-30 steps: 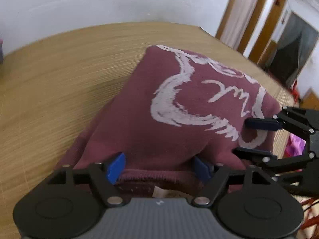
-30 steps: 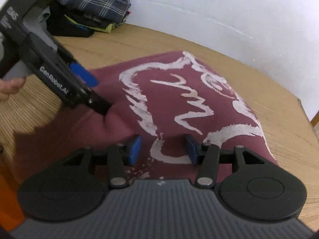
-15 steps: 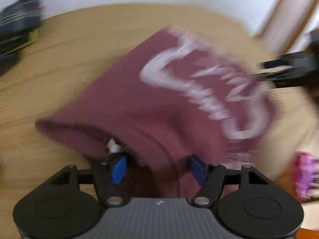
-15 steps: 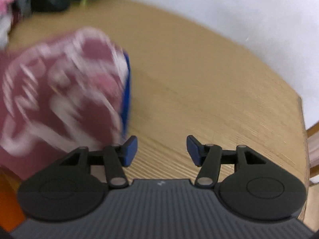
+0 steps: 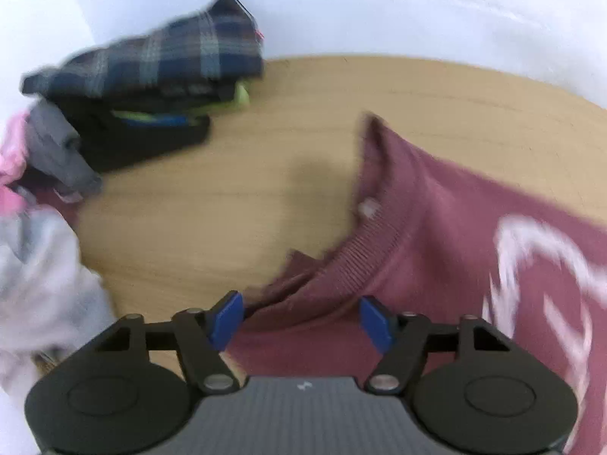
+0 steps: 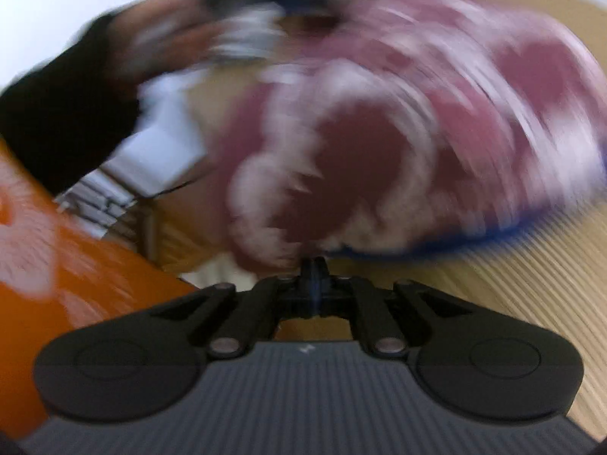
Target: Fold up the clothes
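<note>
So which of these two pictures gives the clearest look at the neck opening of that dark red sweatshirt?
The left wrist view. The sweatshirt's ribbed collar lies just beyond the open left gripper, only slightly blurred. The right wrist view shows a heavily smeared red and white shape; no collar can be made out.

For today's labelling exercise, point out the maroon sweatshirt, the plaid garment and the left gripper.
maroon sweatshirt (image 5: 447,227): left wrist view, body fabric beside the ribbed collar.
plaid garment (image 5: 170,57): left wrist view, top of the stack.
left gripper (image 5: 301,320): left wrist view, midway between the blue fingertips.
</note>
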Motion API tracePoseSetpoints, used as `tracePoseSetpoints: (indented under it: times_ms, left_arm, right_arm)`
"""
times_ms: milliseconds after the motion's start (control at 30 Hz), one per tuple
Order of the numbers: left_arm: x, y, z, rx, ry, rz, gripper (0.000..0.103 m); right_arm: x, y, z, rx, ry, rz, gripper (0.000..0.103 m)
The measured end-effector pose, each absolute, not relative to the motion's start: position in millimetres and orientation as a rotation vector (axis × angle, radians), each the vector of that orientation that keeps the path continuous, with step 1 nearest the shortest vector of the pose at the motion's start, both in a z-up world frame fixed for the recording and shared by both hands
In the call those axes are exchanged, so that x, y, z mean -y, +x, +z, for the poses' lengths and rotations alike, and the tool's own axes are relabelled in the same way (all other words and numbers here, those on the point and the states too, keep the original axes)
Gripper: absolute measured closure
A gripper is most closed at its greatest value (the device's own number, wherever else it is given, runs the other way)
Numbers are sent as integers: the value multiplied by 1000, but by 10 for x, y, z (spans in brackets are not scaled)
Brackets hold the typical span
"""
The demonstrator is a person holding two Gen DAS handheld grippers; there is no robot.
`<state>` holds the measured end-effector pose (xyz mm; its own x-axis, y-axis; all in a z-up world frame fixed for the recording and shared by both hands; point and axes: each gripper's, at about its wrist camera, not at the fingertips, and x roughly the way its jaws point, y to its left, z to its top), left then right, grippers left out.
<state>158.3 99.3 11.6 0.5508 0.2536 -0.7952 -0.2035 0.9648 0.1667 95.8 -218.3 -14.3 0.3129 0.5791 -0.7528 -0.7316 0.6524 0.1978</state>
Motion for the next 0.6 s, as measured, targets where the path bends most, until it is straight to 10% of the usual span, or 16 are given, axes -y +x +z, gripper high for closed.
tracePoseSetpoints:
  times_ms: [233,600]
  left_arm:
    - [-864,825,404,-982,-57,82,29]
    - [-557,697,-54,-1019,17,243,25]
  right_arm:
    - [2546,1054,-6,-786,-31,783,76]
    - [2579,1682,-481,-917,-99,743,77]
